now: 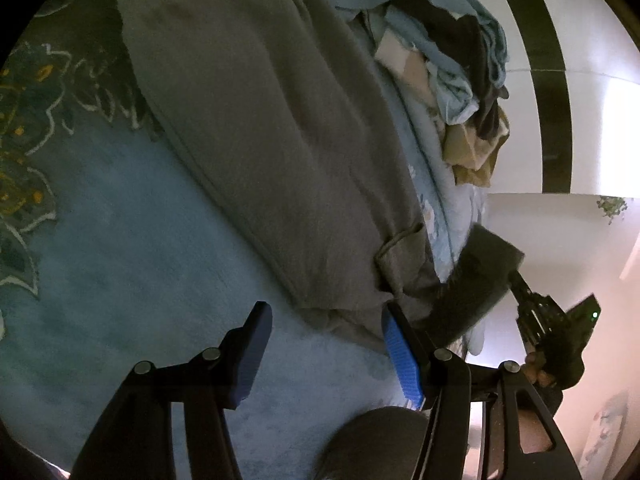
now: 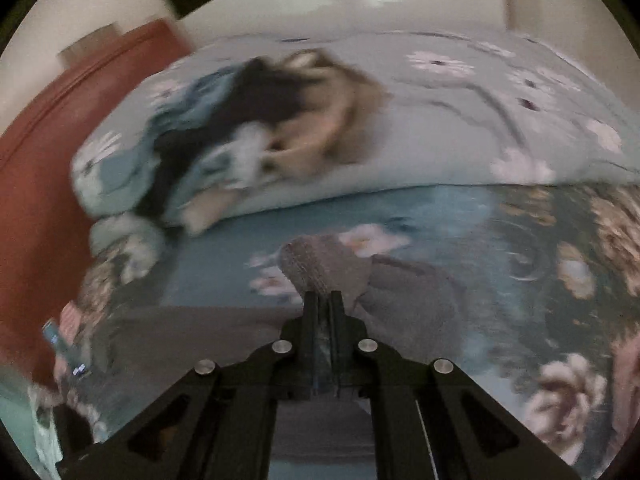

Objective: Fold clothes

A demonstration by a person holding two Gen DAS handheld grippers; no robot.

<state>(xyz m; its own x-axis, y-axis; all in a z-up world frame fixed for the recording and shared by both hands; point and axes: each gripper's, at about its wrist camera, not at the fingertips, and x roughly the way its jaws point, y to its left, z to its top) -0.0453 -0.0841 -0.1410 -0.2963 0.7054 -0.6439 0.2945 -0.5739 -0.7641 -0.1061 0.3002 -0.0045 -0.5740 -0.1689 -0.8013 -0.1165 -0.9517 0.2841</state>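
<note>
Firstly, left wrist view. Grey garment [image 1: 260,132]: a knitted piece, spread flat and lengthwise across a blue floral bedspread [image 1: 120,240], running from the top of the picture down toward the gripper. Its near edge is rumpled, with a small folded flap at the lower right. Left gripper [image 1: 324,354]: jaws apart, nothing between them; the blue ribbed pad [image 1: 402,354] of one finger sits just beside the garment's near edge, while the other finger lies over bare bedspread. Whether the pad touches the cloth cannot be told. Right gripper [image 1: 516,276]: seen at the right margin, held by a hand [image 1: 538,368], with a dark grey corner of the garment lifted off the bed and pinched at its tip. Pile of clothes [image 1: 452,64]: blue, black and tan items heaped beyond the garment, near a white wall with a dark stripe [image 1: 536,60].

Right wrist view, blurred. Right gripper [image 2: 323,300]: fingers pressed together, clamped on a ribbed grey end of the garment [image 2: 320,264], which stands up just beyond the fingertips; the rest trails down to the right over the bedspread [image 2: 520,240]. Pile of clothes [image 2: 248,128]: resting on a pale flowered quilt [image 2: 480,120] behind. Reddish headboard [image 2: 60,128]: at the left.
</note>
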